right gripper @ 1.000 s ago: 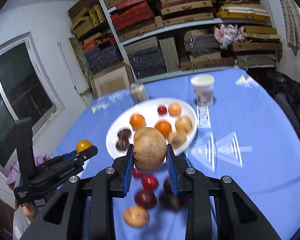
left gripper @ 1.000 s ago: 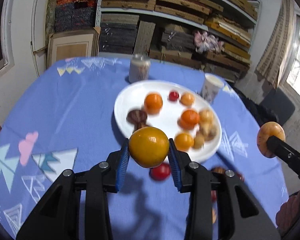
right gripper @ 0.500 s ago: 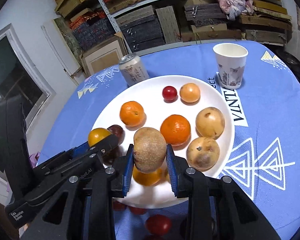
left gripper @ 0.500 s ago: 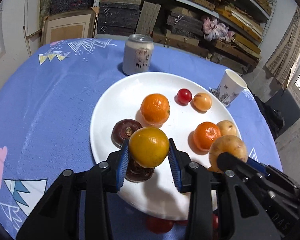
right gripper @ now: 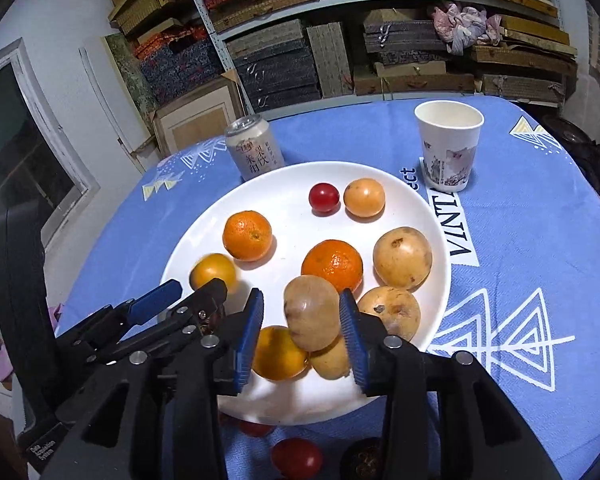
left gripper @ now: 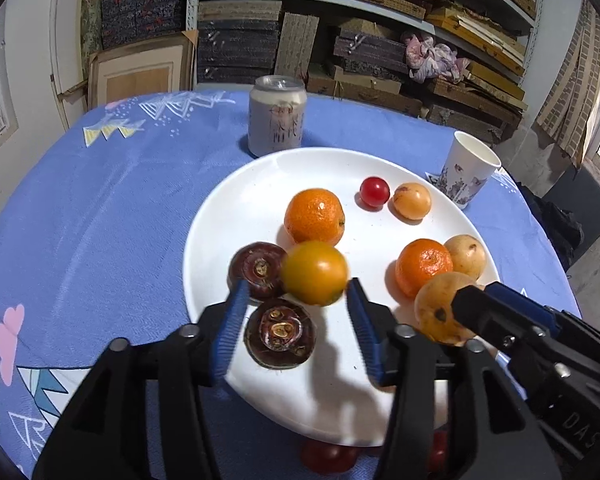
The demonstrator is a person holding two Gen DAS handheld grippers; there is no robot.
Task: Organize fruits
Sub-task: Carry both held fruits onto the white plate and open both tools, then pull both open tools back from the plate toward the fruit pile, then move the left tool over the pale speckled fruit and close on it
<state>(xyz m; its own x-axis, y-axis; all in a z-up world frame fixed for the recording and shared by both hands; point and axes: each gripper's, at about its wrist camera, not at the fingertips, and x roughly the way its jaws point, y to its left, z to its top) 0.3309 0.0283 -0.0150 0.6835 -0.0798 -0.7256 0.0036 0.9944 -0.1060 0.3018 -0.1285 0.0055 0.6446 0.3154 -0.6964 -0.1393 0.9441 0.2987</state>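
Blue-clothed table (left gripper: pixel 100 220) carries a white plate (left gripper: pixel 236 200) near its middle; above it both jaws stand released, yellow-orange fruit (left gripper: pixel 314 273) and tan fruit (right gripper: pixel 311 312) between them.

A yellow-orange fruit (left gripper: pixel 314 272) sits at the white plate's (left gripper: pixel 260 184) near left beside two dark mangosteens (left gripper: pixel 280 333); a tan, speckled fruit (right gripper: pixel 311 318) (slightly blurred) sits near-centre among oranges (right gripper: pixel 332 266).

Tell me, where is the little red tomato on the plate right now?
The little red tomato sits on the far side of the white plate, touching or nearly touching a small pale orange fruit on its right, with the paper cup beyond.
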